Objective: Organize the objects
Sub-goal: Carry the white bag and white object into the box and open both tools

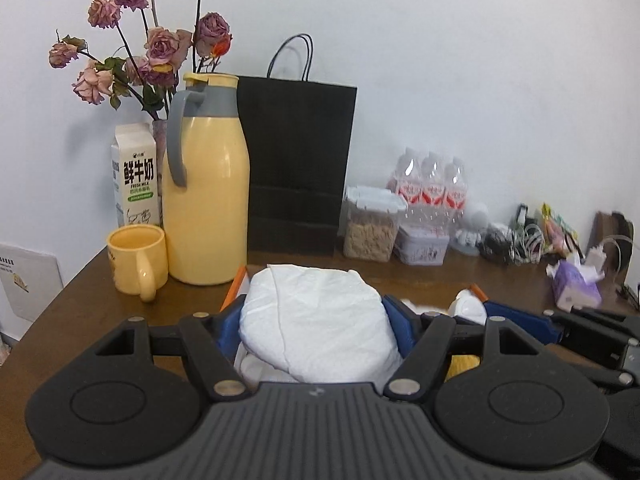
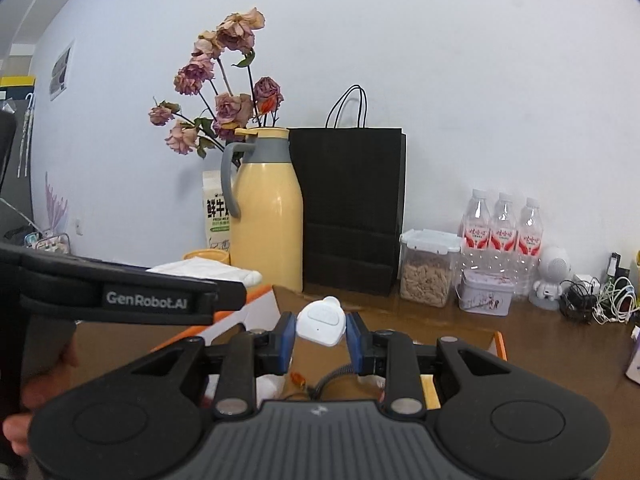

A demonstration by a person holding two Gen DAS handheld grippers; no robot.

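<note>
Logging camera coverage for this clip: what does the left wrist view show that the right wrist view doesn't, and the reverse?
Only the left wrist view shows the yellow mug in full, the purple tissue pack, and the left gripper clamping a white folded cloth.

Only the right wrist view shows the right gripper closed on a small white device, plus a gray cable in the orange-edged box below.

Both share the yellow thermos, black paper bag, dried roses, milk carton and water bottles.

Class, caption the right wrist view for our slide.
Right gripper holds a small white device above an orange-edged box.
</note>
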